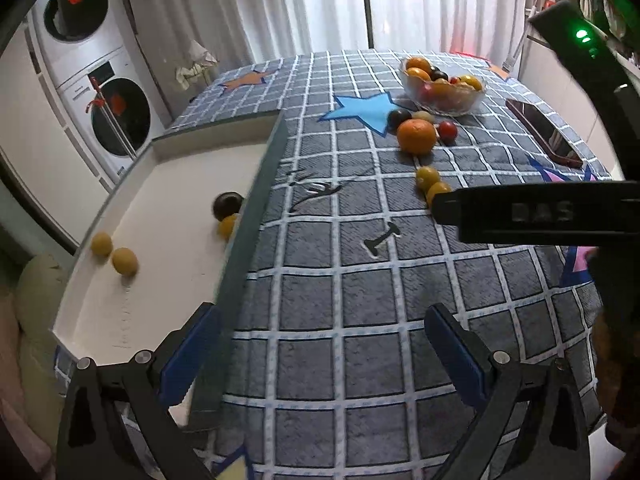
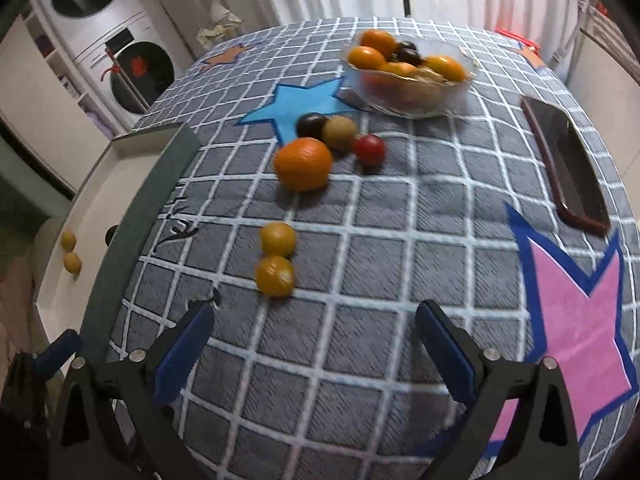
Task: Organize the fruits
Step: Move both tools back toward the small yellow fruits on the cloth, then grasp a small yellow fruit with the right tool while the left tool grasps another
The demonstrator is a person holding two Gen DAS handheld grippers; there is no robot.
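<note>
A glass bowl (image 2: 412, 92) of mixed fruit stands at the far side of the checked cloth; it also shows in the left wrist view (image 1: 444, 94). In front of it lie an orange (image 2: 303, 164), a dark fruit (image 2: 311, 125), a brownish fruit (image 2: 339, 132) and a red fruit (image 2: 369, 149). Two yellow fruits (image 2: 276, 264) lie nearer. A white box (image 1: 160, 240) with a grey rim holds yellow fruits (image 1: 125, 261) and a dark one (image 1: 227, 205). My right gripper (image 2: 316, 344) is open and empty, just short of the yellow pair. My left gripper (image 1: 320, 344) is open and empty, beside the box rim.
A dark phone (image 2: 568, 164) lies on the cloth at the right. Stacked washing machines (image 1: 96, 92) stand beyond the table at the left. White curtains hang behind. The right gripper's body (image 1: 536, 212) crosses the left wrist view at the right.
</note>
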